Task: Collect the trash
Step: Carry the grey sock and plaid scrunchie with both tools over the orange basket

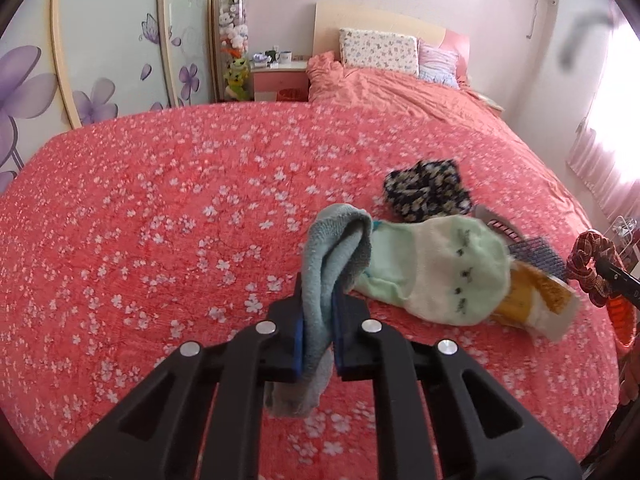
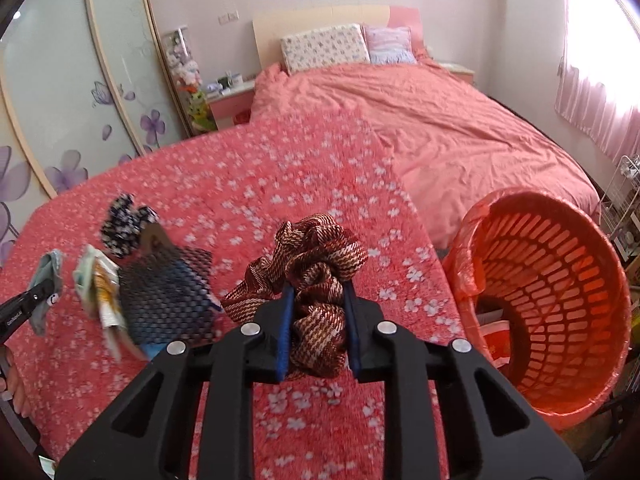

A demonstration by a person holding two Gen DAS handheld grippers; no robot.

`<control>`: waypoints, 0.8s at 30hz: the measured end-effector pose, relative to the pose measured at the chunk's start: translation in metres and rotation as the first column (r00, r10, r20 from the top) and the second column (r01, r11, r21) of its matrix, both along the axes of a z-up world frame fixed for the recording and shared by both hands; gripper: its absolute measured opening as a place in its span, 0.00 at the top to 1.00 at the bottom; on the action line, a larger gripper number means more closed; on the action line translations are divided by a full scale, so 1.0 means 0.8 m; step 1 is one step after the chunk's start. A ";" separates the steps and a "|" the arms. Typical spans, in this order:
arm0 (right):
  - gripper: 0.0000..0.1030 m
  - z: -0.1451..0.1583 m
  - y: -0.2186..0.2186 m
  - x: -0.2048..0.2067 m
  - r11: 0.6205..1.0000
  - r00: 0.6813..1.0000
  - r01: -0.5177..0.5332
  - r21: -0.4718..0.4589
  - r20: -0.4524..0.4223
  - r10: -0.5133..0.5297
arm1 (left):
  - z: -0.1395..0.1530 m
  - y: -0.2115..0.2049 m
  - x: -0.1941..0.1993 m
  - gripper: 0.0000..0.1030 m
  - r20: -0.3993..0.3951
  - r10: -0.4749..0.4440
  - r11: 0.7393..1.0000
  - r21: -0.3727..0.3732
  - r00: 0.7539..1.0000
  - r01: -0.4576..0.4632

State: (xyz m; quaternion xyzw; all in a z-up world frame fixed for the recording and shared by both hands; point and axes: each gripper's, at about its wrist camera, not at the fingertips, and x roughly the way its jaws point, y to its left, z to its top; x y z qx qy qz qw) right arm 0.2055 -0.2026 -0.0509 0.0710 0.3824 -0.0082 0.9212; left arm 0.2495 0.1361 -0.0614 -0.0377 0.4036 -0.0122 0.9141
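Striped cloth (image 2: 316,280) sits clamped in my right claw (image 2: 318,312), basket (image 2: 560,280) just right for dropping, while my left claw (image 1: 318,320) pinches a grey sock (image 1: 332,256).

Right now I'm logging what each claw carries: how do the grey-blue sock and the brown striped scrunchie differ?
The grey-blue terry sock is plain and hangs long and limp through the left claw; the brown-and-cream striped fabric scrunchie is patterned and bunches into ruffled folds in the right claw. The scrunchie is nearer the orange slotted plastic basket. Both are soft fabric, pinched between blue pads.
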 end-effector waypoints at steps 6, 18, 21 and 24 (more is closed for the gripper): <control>0.79 0.029 -0.016 -0.025 1.000 0.997 0.020 0.001 0.069 -0.020 | 0.035 -0.024 -0.019 0.88 0.047 -0.029 0.999 -0.022 0.998 0.030; 0.79 0.063 -0.053 -0.076 0.996 0.982 0.085 -0.030 0.173 -0.078 | 0.082 -0.128 -0.039 0.89 0.106 -0.170 0.981 -0.077 0.980 0.179; 0.79 0.064 -0.071 -0.086 0.994 0.977 0.109 -0.028 0.186 -0.102 | 0.086 -0.160 -0.041 0.88 0.112 -0.217 0.969 -0.095 0.970 0.227; 0.79 0.065 -0.093 -0.095 0.988 0.970 0.148 -0.032 0.201 -0.139 | 0.091 -0.197 -0.044 0.88 0.122 -0.269 0.953 -0.114 0.956 0.282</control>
